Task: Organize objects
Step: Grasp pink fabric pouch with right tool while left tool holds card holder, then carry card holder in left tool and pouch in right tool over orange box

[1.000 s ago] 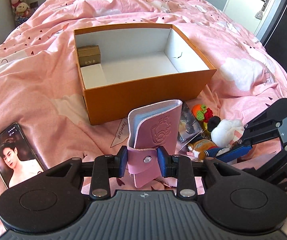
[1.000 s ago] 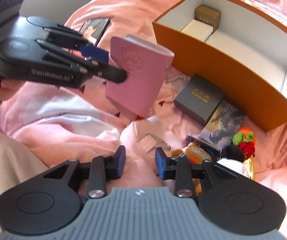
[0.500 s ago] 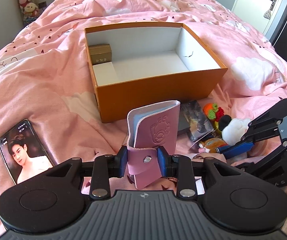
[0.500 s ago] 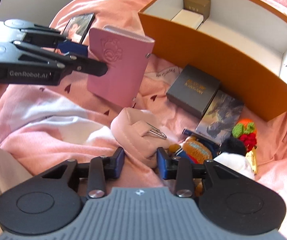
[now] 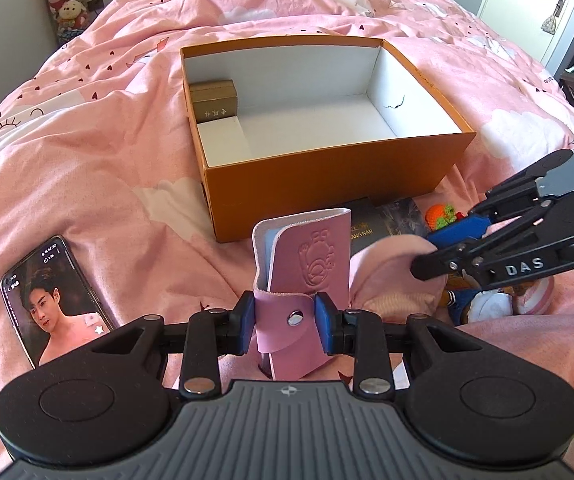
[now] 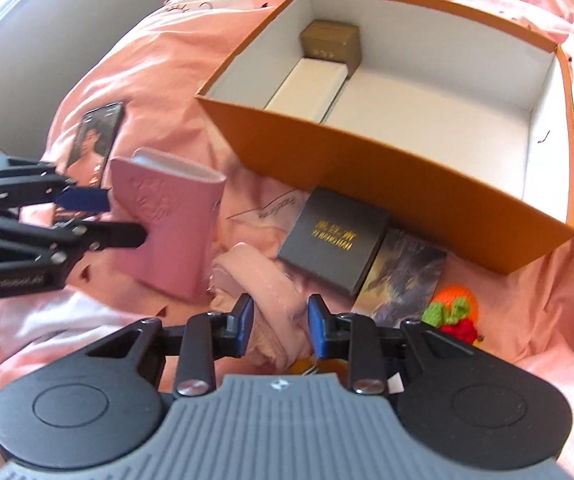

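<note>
My left gripper (image 5: 285, 320) is shut on a pink leather card wallet (image 5: 307, 256) and holds it upright above the bed, in front of the orange box (image 5: 327, 184). From the right wrist view the same wallet (image 6: 167, 232) hangs in the left gripper (image 6: 99, 216). My right gripper (image 6: 279, 320) is down on the bedding with a soft pink pouch (image 6: 263, 276) between its blue pads. Its jaws are closing, and a thin gap still shows beside the right pad. A small gold box (image 6: 331, 40) and a white box (image 6: 307, 88) lie inside the orange box.
A phone (image 5: 51, 292) with its screen lit lies on the pink duvet at the left. Against the orange box's near wall lie a black box (image 6: 335, 240), a dark picture pack (image 6: 403, 276) and crocheted toys (image 6: 455, 312). Plush toys stand at the far left wall.
My right gripper moved forward and down over the pink pouch, which now sits between its pads, and the jaws narrowed. The left gripper kept still with the wallet.
</note>
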Demonstrator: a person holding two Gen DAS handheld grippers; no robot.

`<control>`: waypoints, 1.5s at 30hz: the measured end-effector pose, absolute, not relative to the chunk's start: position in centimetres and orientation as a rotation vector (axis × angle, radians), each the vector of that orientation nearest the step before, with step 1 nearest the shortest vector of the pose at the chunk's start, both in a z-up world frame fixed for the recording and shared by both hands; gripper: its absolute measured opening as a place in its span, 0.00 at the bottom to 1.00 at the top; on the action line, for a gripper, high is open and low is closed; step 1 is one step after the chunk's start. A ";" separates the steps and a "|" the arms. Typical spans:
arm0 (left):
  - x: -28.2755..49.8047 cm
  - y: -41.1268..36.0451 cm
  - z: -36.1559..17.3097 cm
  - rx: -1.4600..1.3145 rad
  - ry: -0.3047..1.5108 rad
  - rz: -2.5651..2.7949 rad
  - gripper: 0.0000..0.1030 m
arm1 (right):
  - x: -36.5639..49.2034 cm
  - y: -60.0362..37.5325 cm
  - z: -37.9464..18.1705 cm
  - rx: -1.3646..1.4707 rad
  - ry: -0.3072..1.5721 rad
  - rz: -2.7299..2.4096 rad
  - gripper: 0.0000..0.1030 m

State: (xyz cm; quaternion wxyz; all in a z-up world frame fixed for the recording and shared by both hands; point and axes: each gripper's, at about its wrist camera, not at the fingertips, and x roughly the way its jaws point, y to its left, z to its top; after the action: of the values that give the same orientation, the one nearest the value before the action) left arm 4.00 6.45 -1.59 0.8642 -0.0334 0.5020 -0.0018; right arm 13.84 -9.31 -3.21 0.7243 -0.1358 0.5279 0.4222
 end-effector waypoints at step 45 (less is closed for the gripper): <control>6.8 5.8 4.1 -0.147 0.807 -0.046 0.33 | 13.7 -13.0 5.3 -0.184 0.813 0.757 0.17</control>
State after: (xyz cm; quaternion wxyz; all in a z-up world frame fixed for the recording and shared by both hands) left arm 6.78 5.78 4.07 0.9169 -0.0712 0.3921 -0.0226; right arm 13.74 -12.97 5.25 0.8456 -0.0873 0.3852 0.3590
